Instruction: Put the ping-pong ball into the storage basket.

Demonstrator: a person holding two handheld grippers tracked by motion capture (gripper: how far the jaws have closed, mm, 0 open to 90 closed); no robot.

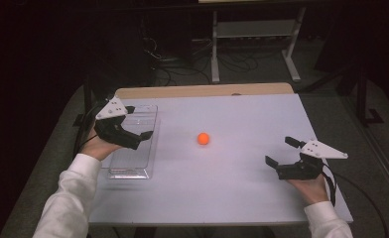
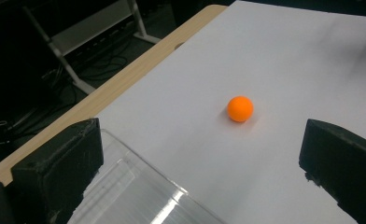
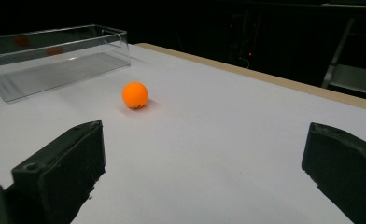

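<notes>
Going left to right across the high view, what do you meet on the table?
Left gripper over the clear tray → orange ball → right gripper.

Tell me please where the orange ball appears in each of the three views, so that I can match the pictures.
High view: the orange ball lies near the table's middle, right of the clear box.
Left gripper view: the ball sits above and right of centre, beyond the box's rim.
Right gripper view: the ball sits left of centre, in front of the box.
Shared landmark: the clear box.
</notes>
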